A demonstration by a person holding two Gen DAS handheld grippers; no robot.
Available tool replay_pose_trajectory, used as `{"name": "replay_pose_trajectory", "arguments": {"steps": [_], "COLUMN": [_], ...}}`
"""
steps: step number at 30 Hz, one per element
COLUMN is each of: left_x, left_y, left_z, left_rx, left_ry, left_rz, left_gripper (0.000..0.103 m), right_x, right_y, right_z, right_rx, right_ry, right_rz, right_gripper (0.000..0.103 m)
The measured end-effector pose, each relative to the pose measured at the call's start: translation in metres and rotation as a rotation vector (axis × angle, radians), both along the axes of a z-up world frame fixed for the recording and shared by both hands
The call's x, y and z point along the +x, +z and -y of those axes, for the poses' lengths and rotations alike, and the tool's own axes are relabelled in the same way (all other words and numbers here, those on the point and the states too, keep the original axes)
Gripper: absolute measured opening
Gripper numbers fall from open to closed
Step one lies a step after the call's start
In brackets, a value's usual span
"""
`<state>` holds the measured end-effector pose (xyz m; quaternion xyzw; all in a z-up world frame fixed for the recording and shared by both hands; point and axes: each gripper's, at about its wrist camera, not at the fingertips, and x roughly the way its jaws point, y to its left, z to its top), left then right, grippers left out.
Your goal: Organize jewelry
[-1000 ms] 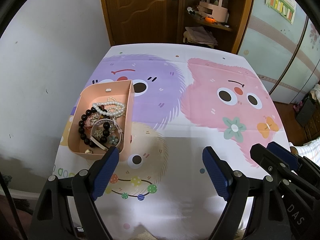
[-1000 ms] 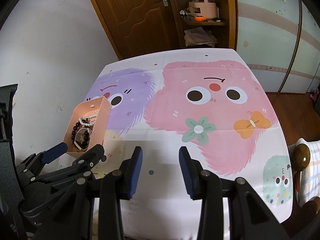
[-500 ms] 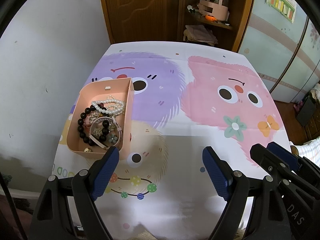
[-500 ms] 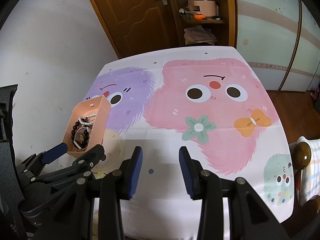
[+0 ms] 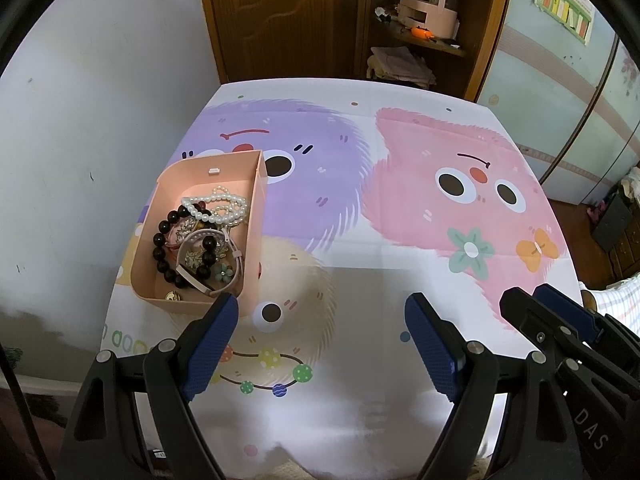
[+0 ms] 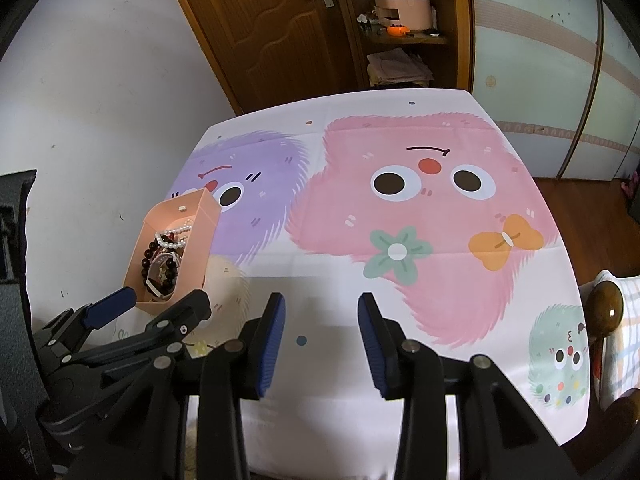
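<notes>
A pink open box [image 5: 256,200] stands at the table's left side; it also shows in the right wrist view [image 6: 200,240]. Inside lie a white pearl bracelet [image 5: 218,206], a black bead bracelet [image 5: 164,244], a pink band [image 5: 224,276] and small brooches. My left gripper [image 5: 320,320] is open and empty, above the table near its front edge, its left finger just in front of the box. My right gripper [image 6: 322,322] is open and empty, to the right of the left one [image 6: 160,304].
The table wears a cartoon monster cloth [image 5: 440,200]. A white wall runs along the left. Behind the table are a wooden door [image 5: 280,20] and a shelf with a pink organizer [image 5: 428,16] and folded cloth. A wooden bedpost knob [image 6: 608,312] sits at the right.
Both grippers have drawn back and risen slightly, so the table and box appear a little farther away. Both stay open and empty. The jewelry in the box has not moved.
</notes>
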<state>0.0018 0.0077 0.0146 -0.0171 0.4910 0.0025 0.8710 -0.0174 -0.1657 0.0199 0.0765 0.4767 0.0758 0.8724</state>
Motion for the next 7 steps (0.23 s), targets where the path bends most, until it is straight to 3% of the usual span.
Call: {"name": "replay_pose_trajectory", "arguments": {"steps": [7], "left_x": [0.0004], "left_y": [-0.0012], "left_z": [0.0014], "left_rx": [0.002], "left_ry": [-0.001], "left_rz": [-0.009], "left_gripper": [0.084], "right_x": [-0.001], "right_y": [-0.0023], "right_z": [0.0005], "right_rx": [0.003], "right_ry": [-0.002], "right_rz": [-0.005], "right_gripper": [0.038]}}
